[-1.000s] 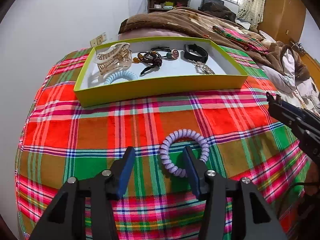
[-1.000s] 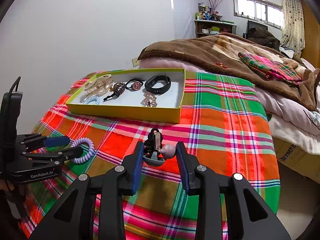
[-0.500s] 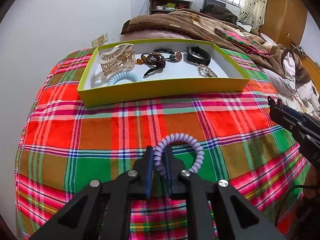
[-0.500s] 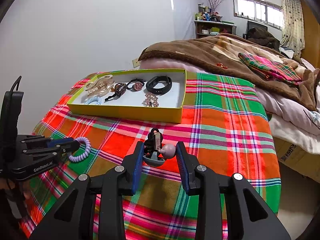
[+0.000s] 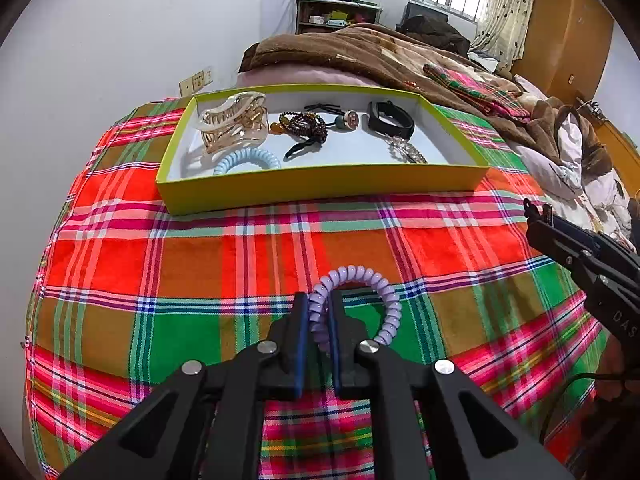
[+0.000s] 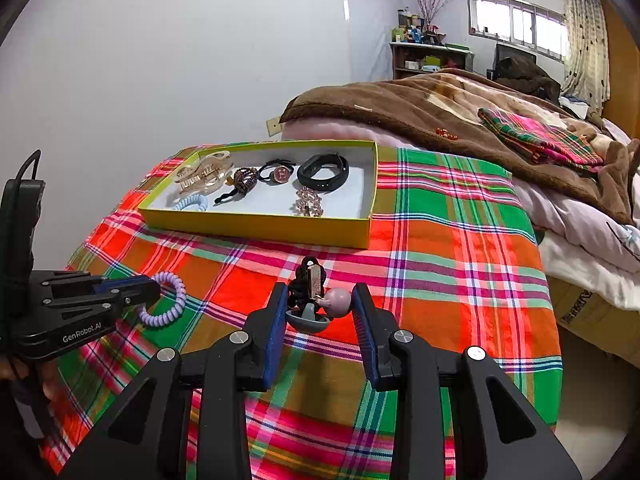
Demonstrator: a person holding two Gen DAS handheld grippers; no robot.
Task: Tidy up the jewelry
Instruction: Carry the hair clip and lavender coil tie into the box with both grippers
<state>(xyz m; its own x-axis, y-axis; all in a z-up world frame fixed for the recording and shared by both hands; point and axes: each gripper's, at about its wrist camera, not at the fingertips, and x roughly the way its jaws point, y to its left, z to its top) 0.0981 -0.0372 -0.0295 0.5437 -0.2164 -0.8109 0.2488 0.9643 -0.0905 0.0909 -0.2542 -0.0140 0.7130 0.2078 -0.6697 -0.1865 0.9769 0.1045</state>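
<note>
The fingers (image 5: 301, 334) of the left gripper (image 5: 319, 312) are pressed together on one side of the lilac spiral hair tie (image 5: 362, 300), whose ribbed plastic coil curves out to the right over the plaid cloth (image 5: 200, 264); the pinched stretch of coil is partly hidden between the blue pads. From the right wrist view the same gripper (image 6: 152, 290) is seen at the left edge, its body marked "GenRobot.AI", with the tie (image 6: 168, 300) looped off its tip; whether the loop touches the cloth cannot be told. Beyond, a shallow yellow-green tray (image 5: 320, 188) is set on the cloth. Inside it, left to right, a translucent beige claw clip (image 5: 234, 124), a pale blue coil tie (image 5: 246, 160), a dark beaded bracelet (image 5: 306, 124), a black elastic with a round charm (image 5: 352, 119) lettered "H", a black band (image 5: 390, 120) and a sparkly clip (image 5: 406, 152) are laid out. The near edges of the blue tie and sparkly clip are cut off by the tray wall. Farther right, the right gripper (image 6: 320, 304) is held with its fingers (image 6: 276, 320) apart, flanking a black hair tie with ornaments (image 6: 314, 300): a grey dish shape, a mauve ball and a small metallic tag. No contact with the pads can be made out. In the left wrist view only the black side of this gripper (image 5: 588, 256) is shown, bearing the cut-off letters "DAS".
</note>
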